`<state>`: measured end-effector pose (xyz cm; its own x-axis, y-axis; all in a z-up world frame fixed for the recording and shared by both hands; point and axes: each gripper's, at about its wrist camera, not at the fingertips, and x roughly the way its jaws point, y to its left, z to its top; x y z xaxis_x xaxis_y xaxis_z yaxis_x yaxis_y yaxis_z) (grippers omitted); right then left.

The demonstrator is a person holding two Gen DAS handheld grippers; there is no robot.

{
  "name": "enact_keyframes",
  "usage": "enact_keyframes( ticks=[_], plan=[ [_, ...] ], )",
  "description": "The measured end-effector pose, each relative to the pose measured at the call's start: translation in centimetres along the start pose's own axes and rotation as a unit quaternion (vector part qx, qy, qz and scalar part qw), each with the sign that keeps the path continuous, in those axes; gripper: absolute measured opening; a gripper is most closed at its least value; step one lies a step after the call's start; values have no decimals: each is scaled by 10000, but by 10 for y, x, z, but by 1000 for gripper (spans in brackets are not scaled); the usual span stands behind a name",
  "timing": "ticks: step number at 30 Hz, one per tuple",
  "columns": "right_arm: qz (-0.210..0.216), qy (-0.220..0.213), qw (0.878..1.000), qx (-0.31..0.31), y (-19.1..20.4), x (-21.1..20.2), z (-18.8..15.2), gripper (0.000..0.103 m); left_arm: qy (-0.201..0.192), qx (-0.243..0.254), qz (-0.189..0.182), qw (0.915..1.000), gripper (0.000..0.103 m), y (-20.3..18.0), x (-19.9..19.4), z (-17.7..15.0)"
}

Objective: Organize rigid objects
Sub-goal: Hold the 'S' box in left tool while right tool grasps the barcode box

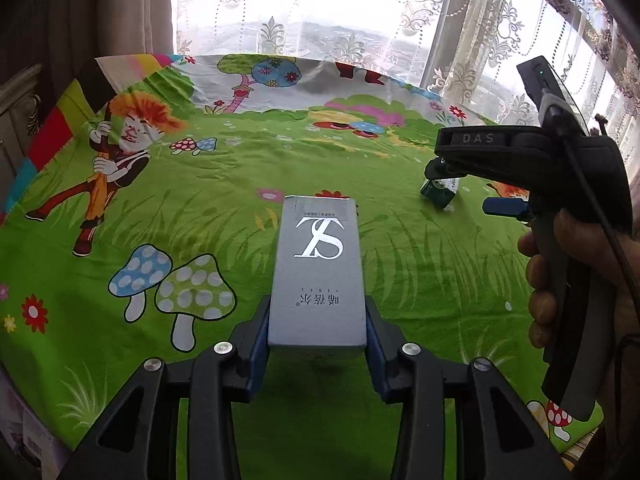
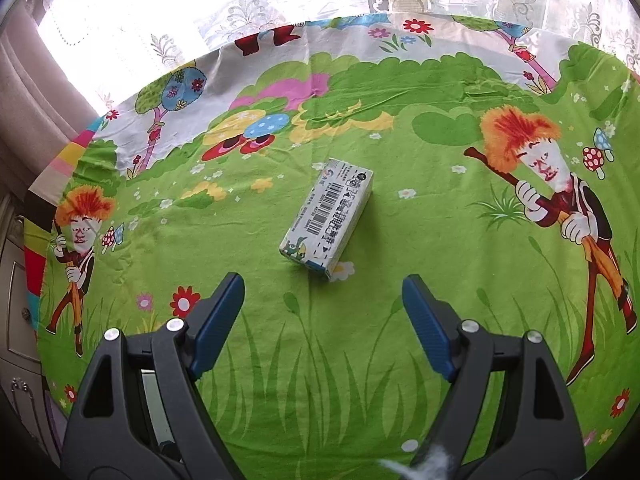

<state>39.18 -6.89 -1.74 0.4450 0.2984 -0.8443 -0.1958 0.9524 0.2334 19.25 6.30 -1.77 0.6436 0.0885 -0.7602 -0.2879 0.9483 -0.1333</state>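
Note:
My left gripper (image 1: pixel 317 322) is shut on the near end of a long grey box (image 1: pixel 318 264) with a silver "ST" logo, which stretches away from me over the green cartoon cloth (image 1: pixel 200 184). My right gripper (image 2: pixel 323 292) is open and empty, just short of a small white carton (image 2: pixel 328 218) with a barcode that lies on the cloth. In the left wrist view the right gripper (image 1: pixel 460 184) hovers at the right, over that carton (image 1: pixel 438 192), held by a hand (image 1: pixel 560 276).
The table is covered by a bright green cloth with cartoon figures and mushrooms. Lace curtains (image 1: pixel 320 8) and a window lie beyond the far edge. A pale cabinet (image 2: pixel 16 280) stands past the left edge.

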Motion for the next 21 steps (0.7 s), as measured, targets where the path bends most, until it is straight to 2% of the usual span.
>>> enact_keyframes(
  ticks=[3, 6, 8, 10, 11, 12, 21],
  plan=[
    [-126, 4, 9997, -206, 10, 14, 14, 84, -29, -143, 26, 9999, 42, 9, -1, 1],
    [-351, 196, 9985, -362, 12, 37, 24, 83, -25, -332, 34, 9994, 42, 20, 0, 2],
    [-558, 231, 9970, -482, 11, 49, 27, 78, -67, -371, 81, 9993, 42, 23, -3, 2],
    [-809, 124, 9935, -790, 14, 49, 28, 58, -82, -413, 105, 9991, 42, 27, -3, 2],
    [-798, 114, 9934, -817, 13, 47, 28, 52, -80, -430, 112, 9990, 42, 28, -4, 2],
    [-692, 151, 9944, -787, 11, 44, 27, 37, -86, -445, 115, 9989, 42, 29, -4, 3],
    [-497, -73, 9943, -936, 0, -6, -21, 37, -242, -445, 229, 9985, 42, 36, -23, 0]
  ],
)
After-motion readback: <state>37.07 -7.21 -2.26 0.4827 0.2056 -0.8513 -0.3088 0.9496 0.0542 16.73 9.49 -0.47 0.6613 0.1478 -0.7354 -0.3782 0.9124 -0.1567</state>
